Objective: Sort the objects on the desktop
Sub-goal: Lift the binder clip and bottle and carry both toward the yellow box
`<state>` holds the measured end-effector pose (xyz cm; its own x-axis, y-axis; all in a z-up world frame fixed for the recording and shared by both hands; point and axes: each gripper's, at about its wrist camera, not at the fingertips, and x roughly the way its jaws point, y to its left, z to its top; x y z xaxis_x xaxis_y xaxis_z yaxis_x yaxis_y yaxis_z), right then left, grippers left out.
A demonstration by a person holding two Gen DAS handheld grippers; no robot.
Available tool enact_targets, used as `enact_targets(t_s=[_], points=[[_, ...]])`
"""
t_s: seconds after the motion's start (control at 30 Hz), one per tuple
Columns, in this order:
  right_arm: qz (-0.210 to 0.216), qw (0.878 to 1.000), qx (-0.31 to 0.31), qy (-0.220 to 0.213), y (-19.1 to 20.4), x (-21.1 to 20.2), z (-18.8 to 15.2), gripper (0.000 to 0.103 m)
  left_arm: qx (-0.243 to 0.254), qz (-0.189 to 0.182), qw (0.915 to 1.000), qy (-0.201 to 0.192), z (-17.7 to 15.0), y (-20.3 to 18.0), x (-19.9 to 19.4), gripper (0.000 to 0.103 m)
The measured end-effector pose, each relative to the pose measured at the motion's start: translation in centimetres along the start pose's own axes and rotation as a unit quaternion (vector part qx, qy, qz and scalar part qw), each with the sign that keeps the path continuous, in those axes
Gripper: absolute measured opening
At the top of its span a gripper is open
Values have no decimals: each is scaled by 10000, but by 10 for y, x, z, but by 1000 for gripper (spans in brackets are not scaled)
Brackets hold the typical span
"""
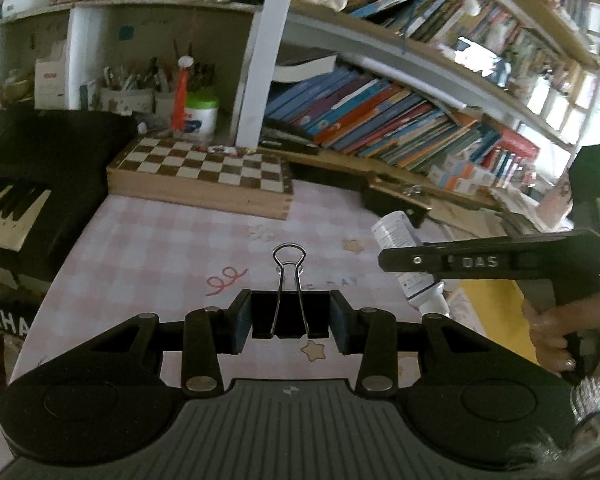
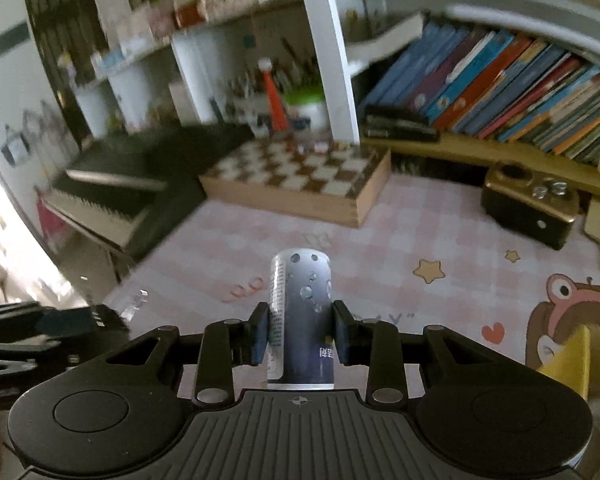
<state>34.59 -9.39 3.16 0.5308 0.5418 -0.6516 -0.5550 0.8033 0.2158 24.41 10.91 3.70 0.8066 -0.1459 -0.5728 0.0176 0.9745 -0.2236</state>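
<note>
a pink checked desk mat filled mid-frame, chessboard behind. low centre, the left gripper was clamped on a black binder clip; the right gripper was clamped on a tube.

"DAS" is printed on the right gripper; "MAHA" (cut off by the frame edge) is seen on the black keyboard; "DAY" is read on the desk mat.
</note>
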Motion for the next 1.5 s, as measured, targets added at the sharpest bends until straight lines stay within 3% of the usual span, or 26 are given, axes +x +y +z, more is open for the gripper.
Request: enact_targets(t_s=[0.27,0.47,0.77,1.2,1.5], points=[[-130,9985,433,-320,28,-45,-30,32,223,-324,9991,-169,-7,-2,-37,37],[-453,9959,647,-432,50,-66,-62,32,272,-516,9982,-119,-20,7,-52,37],[-977,9900,1012,-119,75,-87,-104,32,370,-932,9950,44,-44,16,-73,37],[-1080,9872,1173,5,130,-111,-153,33,487,-1126,9922,238,-83,34,-122,37],[-1318,9794,1529,-3,149,-131,-191,33,834,-1411,9855,448,-104,29,-140,37]])
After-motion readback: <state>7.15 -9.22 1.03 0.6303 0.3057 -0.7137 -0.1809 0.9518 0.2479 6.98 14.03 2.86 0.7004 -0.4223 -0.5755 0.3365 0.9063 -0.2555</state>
